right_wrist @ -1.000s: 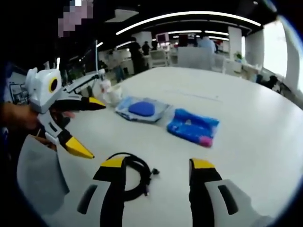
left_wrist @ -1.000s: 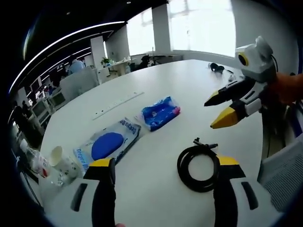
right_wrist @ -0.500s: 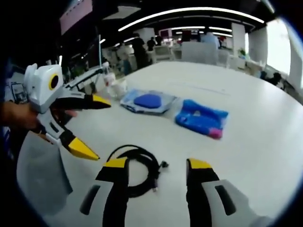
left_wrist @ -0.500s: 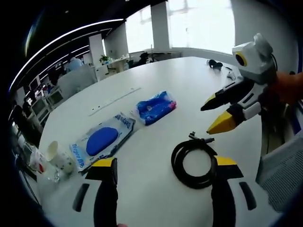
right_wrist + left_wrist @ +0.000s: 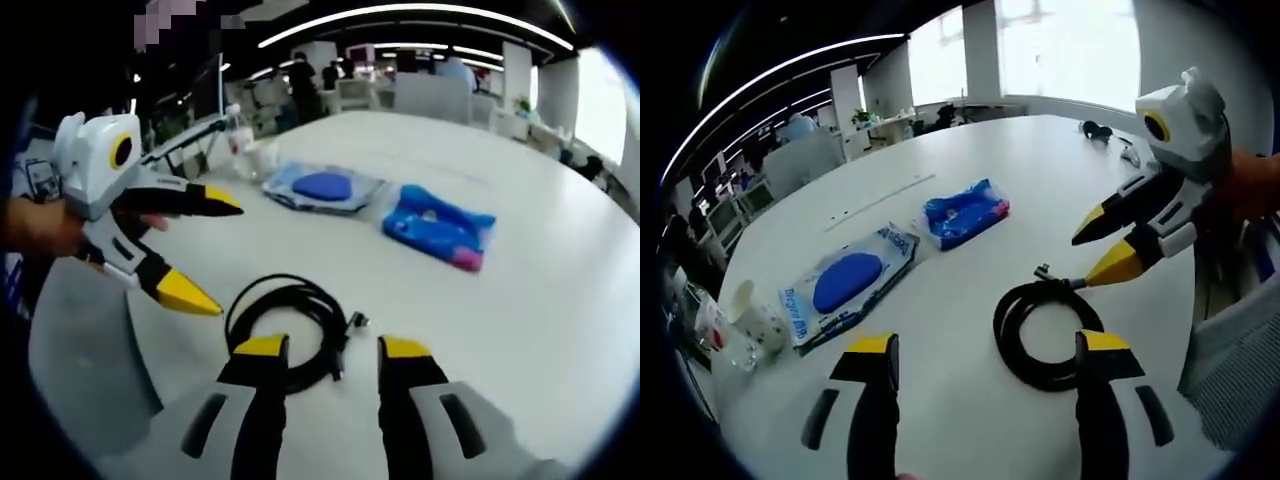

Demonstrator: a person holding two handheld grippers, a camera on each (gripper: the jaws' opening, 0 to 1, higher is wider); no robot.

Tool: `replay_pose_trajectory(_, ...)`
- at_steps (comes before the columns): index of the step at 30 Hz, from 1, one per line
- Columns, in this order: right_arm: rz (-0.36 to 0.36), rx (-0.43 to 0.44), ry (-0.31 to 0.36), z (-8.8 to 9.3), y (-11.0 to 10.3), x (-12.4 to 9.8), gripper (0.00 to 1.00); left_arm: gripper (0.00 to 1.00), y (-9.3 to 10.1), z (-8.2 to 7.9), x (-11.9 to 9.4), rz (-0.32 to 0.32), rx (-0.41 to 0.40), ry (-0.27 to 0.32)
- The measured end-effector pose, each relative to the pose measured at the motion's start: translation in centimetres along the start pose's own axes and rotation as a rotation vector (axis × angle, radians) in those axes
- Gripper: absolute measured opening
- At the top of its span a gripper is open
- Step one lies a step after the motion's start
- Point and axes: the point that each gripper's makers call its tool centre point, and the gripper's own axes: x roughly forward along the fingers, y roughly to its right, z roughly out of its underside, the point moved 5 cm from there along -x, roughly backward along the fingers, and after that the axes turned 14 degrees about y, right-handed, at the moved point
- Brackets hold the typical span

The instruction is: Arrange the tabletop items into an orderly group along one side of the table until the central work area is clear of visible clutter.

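Note:
A coiled black cable (image 5: 1045,335) lies on the white table (image 5: 1040,190), just ahead of my open left gripper (image 5: 987,350). My right gripper (image 5: 1102,250) comes in from the right, open, with its lower tip close to the cable's plug end. In the right gripper view the cable (image 5: 290,318) lies at the left jaw of my right gripper (image 5: 332,348), which is open with nothing between its fingers. The left gripper (image 5: 212,250) hovers open to its left. Farther off lie a blue packet (image 5: 965,212) (image 5: 440,228) and a clear packet with a blue disc (image 5: 845,285) (image 5: 325,187).
Paper cups (image 5: 755,320) and a plastic bottle (image 5: 712,340) stand at the table's left edge. Black headphones (image 5: 1098,130) lie at the far end. A long slot (image 5: 880,200) runs across the tabletop. A grey chair (image 5: 1230,380) (image 5: 80,350) stands by the near edge.
Both grippers have come nearer to the cable. The right gripper's tip has dropped close to the plug end, and its jaws stand a little narrower. Nothing has been gripped.

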Motion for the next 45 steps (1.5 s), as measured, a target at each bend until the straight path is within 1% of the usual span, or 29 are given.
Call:
replay_pose_trajectory(3, -0.01, -0.001, -0.018, 0.4, -0.2, 0.2, 0.28, 0.69, 0.3, 0.1, 0.2, 0.007, -0.003, -0.001)
replay_pose_trajectory(6, -0.01, 0.006, -0.02, 0.5, -0.3, 0.3, 0.27, 0.67, 0.4, 0.2, 0.4, 0.012, -0.002, -0.006)
replay_pose_trajectory(15, -0.011, 0.031, -0.054, 1.7, -0.7, 0.5, 0.27, 0.62, 0.5, 0.7, 0.9, 0.021, -0.001, -0.021)
replay_pose_trajectory(19, -0.013, 0.038, -0.056, 1.8, -0.9, 0.8, 0.26, 0.6, 0.8, 1.1, 1.1, 0.028, -0.006, -0.03)
replay_pose_trajectory(21, -0.013, 0.035, -0.063, 1.9, -0.9, 1.0, 0.26, 0.58, 0.9, 1.4, 1.2, 0.036, -0.012, -0.043)
replay_pose_trajectory(26, -0.008, 0.036, -0.082, 2.2, -0.5, 1.4, 0.26, 0.51, 1.3, 1.9, 1.4, 0.05, -0.017, -0.052)
replay_pose_trajectory(29, -0.007, 0.032, -0.087, 2.3, -0.5, 1.6, 0.26, 0.5, 1.4, 2.1, 1.5, 0.049, -0.027, -0.055)
replay_pose_trajectory(34, -0.008, 0.041, -0.104, 2.7, -0.7, 2.0, 0.26, 0.46, 1.5, 2.8, 1.7, 0.05, -0.049, -0.078)
replay_pose_trajectory(37, -0.006, 0.04, -0.11, 2.7, -0.9, 2.3, 0.26, 0.45, 1.5, 2.9, 1.8, 0.043, -0.062, -0.081)
replay_pose_trajectory(39, -0.002, 0.041, -0.115, 2.9, -0.9, 2.4, 0.26, 0.42, 1.7, 2.9, 1.9, 0.045, -0.087, -0.082)
replay_pose_trajectory(41, 0.0, 0.041, -0.128, 3.1, -0.9, 2.5, 0.26, 0.4, 1.8, 3.0, 2.0, 0.042, -0.086, -0.086)
replay_pose_trajectory(43, 0.009, 0.024, -0.134, 3.2, -0.9, 2.5, 0.25, 0.42, 1.8, 3.2, 2.2, 0.036, -0.083, -0.099)
replay_pose_trajectory(45, 0.003, 0.013, -0.138, 3.2, -1.0, 2.4, 0.24, 0.4, 1.9, 3.3, 2.2, 0.036, -0.089, -0.105)
